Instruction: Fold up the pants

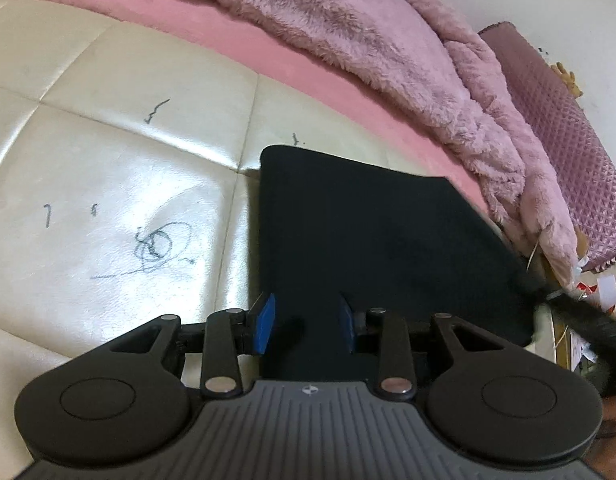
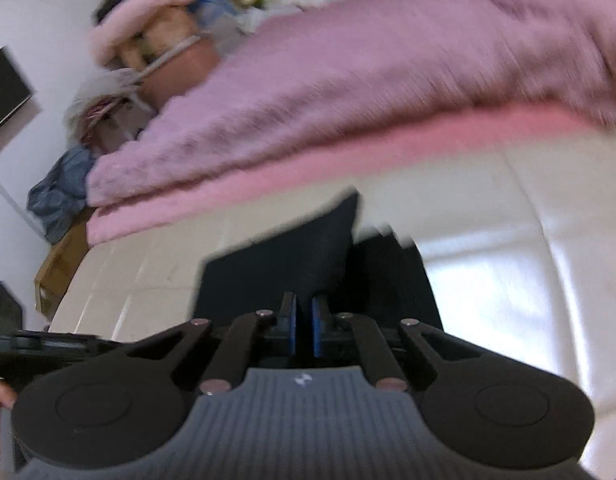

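The black pants (image 1: 380,248) lie folded into a flat rectangle on the cream quilted surface (image 1: 108,160). My left gripper (image 1: 307,326) is open, its blue pads (image 1: 267,322) spread over the near edge of the pants, with nothing between them. In the blurred right wrist view the pants (image 2: 308,256) show a raised fold. My right gripper (image 2: 304,330) has its blue pads nearly together, and dark cloth rises right in front of them. Whether cloth sits between the pads is hidden.
A fluffy pink blanket (image 1: 388,60) and a pink sheet (image 1: 228,36) lie beyond the pants. A purple quilted cushion (image 1: 564,128) sits far right. The right wrist view shows clutter, a blue cloth (image 2: 60,192) and cardboard (image 2: 64,264) at the left.
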### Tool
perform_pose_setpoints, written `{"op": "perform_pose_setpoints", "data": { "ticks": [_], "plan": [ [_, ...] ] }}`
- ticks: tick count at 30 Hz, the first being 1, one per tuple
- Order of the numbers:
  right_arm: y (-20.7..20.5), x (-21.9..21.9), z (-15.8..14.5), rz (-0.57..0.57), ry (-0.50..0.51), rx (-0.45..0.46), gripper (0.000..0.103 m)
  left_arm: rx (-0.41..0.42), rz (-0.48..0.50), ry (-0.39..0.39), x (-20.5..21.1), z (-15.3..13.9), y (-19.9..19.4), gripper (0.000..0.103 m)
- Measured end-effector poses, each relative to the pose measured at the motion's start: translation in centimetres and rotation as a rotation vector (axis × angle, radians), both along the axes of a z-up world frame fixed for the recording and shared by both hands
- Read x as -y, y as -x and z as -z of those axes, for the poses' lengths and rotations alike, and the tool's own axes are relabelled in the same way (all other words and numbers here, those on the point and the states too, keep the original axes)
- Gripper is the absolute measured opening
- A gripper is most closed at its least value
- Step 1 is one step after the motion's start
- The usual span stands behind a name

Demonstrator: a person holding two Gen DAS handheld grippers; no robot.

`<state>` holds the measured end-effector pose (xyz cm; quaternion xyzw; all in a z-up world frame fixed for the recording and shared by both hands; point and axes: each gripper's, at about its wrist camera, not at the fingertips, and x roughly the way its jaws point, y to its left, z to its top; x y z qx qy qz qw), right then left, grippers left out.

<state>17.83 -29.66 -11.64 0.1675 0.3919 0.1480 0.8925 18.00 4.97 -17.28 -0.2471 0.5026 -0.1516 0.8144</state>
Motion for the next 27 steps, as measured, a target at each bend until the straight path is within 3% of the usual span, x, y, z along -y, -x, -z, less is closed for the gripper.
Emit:
{"op": "perform_pose_setpoints", "data": {
  "ticks": [3,5,7,10,13,18,20,23,27],
  "plan": [
    [1.3,-0.2,-3.8,-0.019,-0.020,0.094,0.002,0.028,0.021,-0.007,0.3,-0.5,0.1,0.034],
    [2.1,0.4,-4.8,-0.006,0.020,0.111,0.002,0.043,0.035,-0.009,0.6,-0.5,-0.1,0.033],
    [2.0,1.8,-3.0,0.029,0.057,0.064,0.002,0.050,0.048,-0.018,1.2,-0.3,-0.5,0.030],
    [1.0,4.1,2.3,0.091,0.023,-0.068,0.002,0.069,0.062,-0.021,2.2,0.0,-1.2,0.025],
    [0.9,4.8,5.7,0.122,0.056,-0.105,0.002,0.104,0.062,-0.044,3.3,0.3,-2.2,0.024],
    [0.8,5.7,8.0,0.142,0.062,-0.145,0.002,0.158,0.073,-0.146,4.8,1.2,-4.3,0.023],
    [0.8,5.8,8.8,0.146,0.063,-0.159,0.002,0.157,0.072,-0.184,5.2,1.9,-5.1,0.020],
    [0.5,5.9,9.7,0.145,0.065,-0.155,0.002,0.156,0.062,-0.235,5.4,2.8,-6.3,0.008],
    [0.3,5.5,10.2,0.131,0.084,-0.149,0.002,0.181,0.076,-0.267,5.5,3.3,-7.3,0.006]
  ]
}}
